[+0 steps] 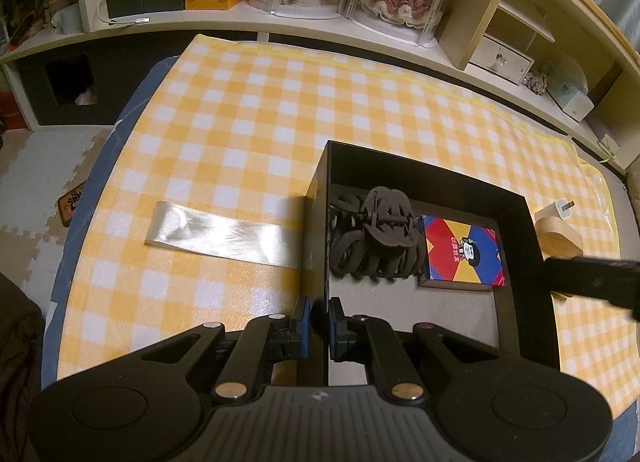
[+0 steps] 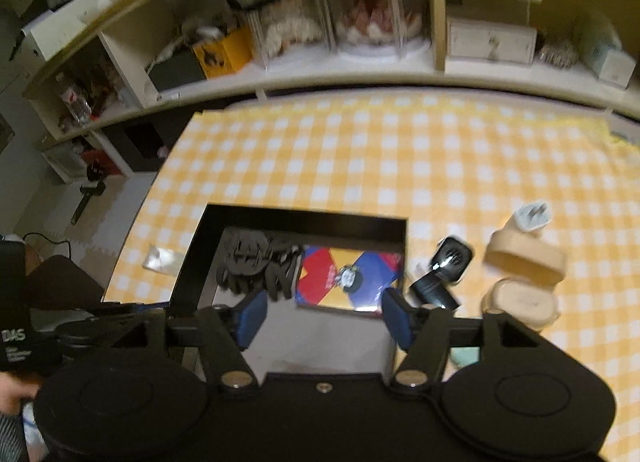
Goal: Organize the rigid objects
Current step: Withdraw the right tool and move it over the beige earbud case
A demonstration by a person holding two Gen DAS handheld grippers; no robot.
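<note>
A black open box (image 1: 536,230) (image 2: 304,218) stands on the yellow checked cloth. In it lie a dark hair claw clip (image 1: 376,238) (image 2: 256,262) and a colourful card box (image 1: 462,252) (image 2: 348,278). My left gripper (image 1: 319,326) is shut on the box's left wall near the front corner. My right gripper (image 2: 323,316) is open and empty above the box's near side. To the right of the box lie a black device (image 2: 444,270), a white plug (image 2: 530,218) (image 1: 556,210) and two wooden pieces (image 2: 524,258) (image 2: 520,300).
A shiny ribbon strip (image 1: 224,234) lies on the cloth left of the box. A long shelf (image 1: 320,22) with doll cases and boxes runs along the far edge. The table's left edge drops to a foam floor mat (image 1: 36,182).
</note>
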